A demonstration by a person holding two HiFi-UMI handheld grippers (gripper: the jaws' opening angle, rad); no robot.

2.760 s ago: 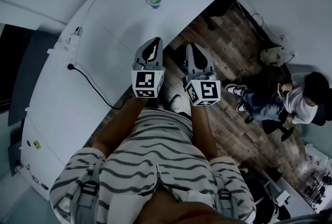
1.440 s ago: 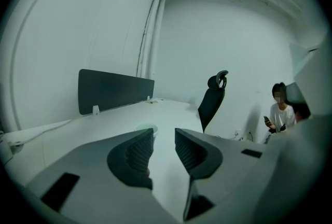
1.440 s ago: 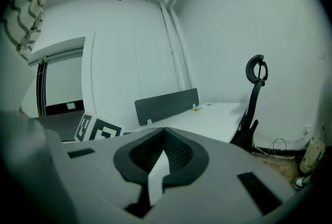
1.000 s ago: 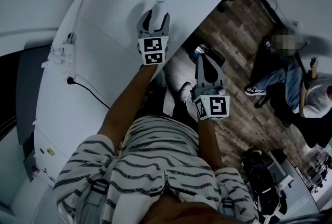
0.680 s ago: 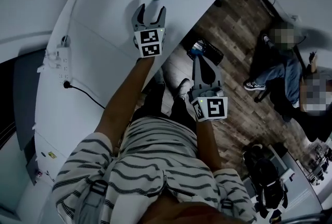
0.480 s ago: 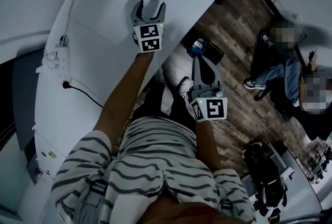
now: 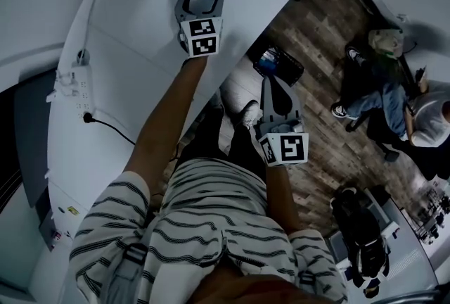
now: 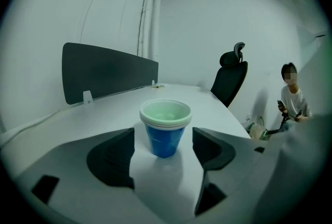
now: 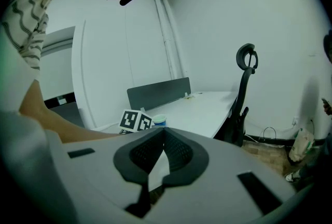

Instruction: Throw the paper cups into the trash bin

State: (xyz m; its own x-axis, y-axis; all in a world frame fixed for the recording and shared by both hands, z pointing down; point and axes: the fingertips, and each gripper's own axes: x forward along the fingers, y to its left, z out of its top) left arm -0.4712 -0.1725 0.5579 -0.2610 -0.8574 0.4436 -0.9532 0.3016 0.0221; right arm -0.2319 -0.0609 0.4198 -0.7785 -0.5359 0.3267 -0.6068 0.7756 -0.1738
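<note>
**Blue paper cups at 12 o'clock of left gripper**

Cups stand upright and nested on white desk, between the left jaws. Jaws have just been opening and are spread wide, pads clear of both walls. Right gripper is at 4 o'clock, off the desk, pressed together, empty. Left is nearer.

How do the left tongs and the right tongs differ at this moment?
The left tongs stand open, having just been opening, with the stacked blue paper cups between them untouched; the right tongs are shut and empty. The left tongs reach over the white desk; the right tongs hang over the wooden floor. Both carry a marker cube.
</note>
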